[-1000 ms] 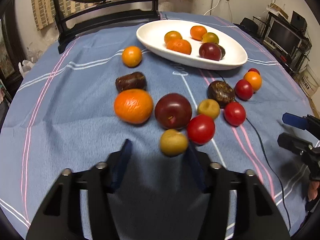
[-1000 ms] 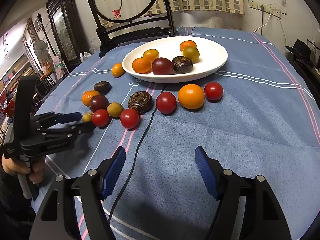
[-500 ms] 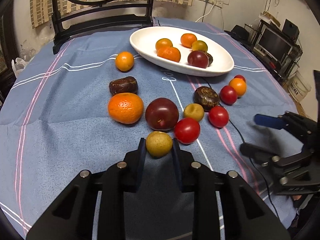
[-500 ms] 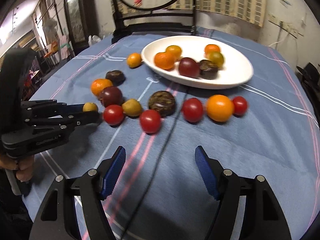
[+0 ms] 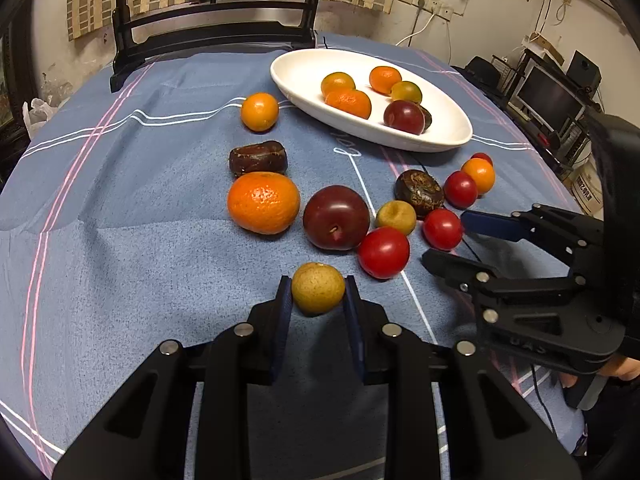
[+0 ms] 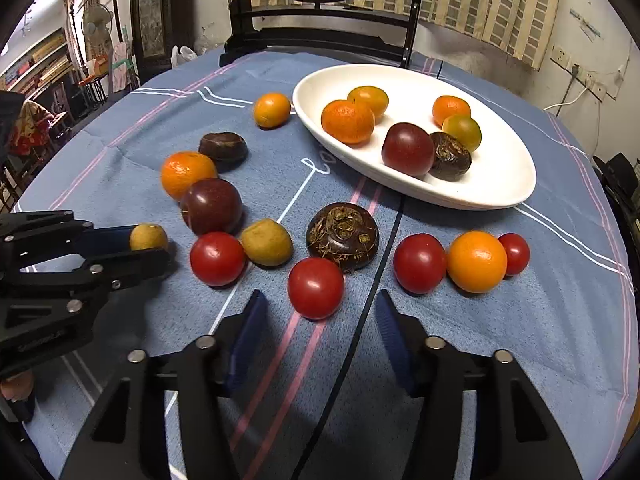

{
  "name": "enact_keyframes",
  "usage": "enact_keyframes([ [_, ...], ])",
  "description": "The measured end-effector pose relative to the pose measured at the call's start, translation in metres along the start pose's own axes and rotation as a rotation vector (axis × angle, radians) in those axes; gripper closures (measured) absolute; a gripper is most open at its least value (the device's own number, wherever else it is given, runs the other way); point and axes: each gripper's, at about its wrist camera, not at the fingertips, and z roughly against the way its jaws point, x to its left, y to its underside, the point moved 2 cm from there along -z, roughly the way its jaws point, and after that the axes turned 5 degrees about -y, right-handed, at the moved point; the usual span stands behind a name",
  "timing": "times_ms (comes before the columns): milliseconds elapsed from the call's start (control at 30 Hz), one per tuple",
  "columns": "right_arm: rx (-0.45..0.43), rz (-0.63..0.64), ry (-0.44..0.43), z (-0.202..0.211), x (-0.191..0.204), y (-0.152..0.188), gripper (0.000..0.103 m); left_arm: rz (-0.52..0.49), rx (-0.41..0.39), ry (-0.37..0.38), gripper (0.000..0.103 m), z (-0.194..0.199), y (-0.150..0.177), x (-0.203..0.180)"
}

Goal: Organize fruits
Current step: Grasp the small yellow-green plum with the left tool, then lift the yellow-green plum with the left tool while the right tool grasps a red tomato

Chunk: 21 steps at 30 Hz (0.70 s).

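Note:
On the blue striped cloth my left gripper point(image 5: 318, 285) is shut on a small yellow-green fruit point(image 5: 318, 288), pads pressing both its sides; the right wrist view shows it too point(image 6: 148, 237). The jaws of my right gripper point(image 6: 320, 308) are closing, with a red tomato point(image 6: 316, 288) just ahead of the tips and a gap on each side. A tangerine point(image 5: 263, 202), a dark plum point(image 5: 336, 217), brown chestnut-like pieces, another yellow-green fruit point(image 6: 266, 242) and more tomatoes lie loose. The white oval plate point(image 6: 516, 196) holds several fruits.
A black cable point(image 6: 360, 328) runs over the cloth under the right gripper. A dark wooden stand with a round screen point(image 5: 216, 36) rises at the table's far edge. Shelves and a monitor point(image 5: 548, 98) stand beyond the right edge.
The left jaws have shut on the yellow-green fruit. The right gripper has swung left toward the fruit cluster, and its jaws have narrowed around a red tomato.

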Motion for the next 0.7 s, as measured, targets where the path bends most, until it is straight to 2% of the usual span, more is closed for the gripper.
enact_keyframes([
  [367,-0.028,-0.027,-0.008,-0.005,0.001,-0.003,0.055,0.012,0.009,-0.020,0.078,-0.001,0.001,-0.002],
  [433,-0.035,-0.031,-0.015,-0.005,0.001,-0.003,0.071,0.011,0.011,-0.027,0.078,-0.001,0.001,-0.004],
  [700,-0.037,-0.053,-0.061,-0.001,-0.005,-0.003,0.074,-0.001,0.016,-0.044,0.078,0.002,0.002,-0.011],
])
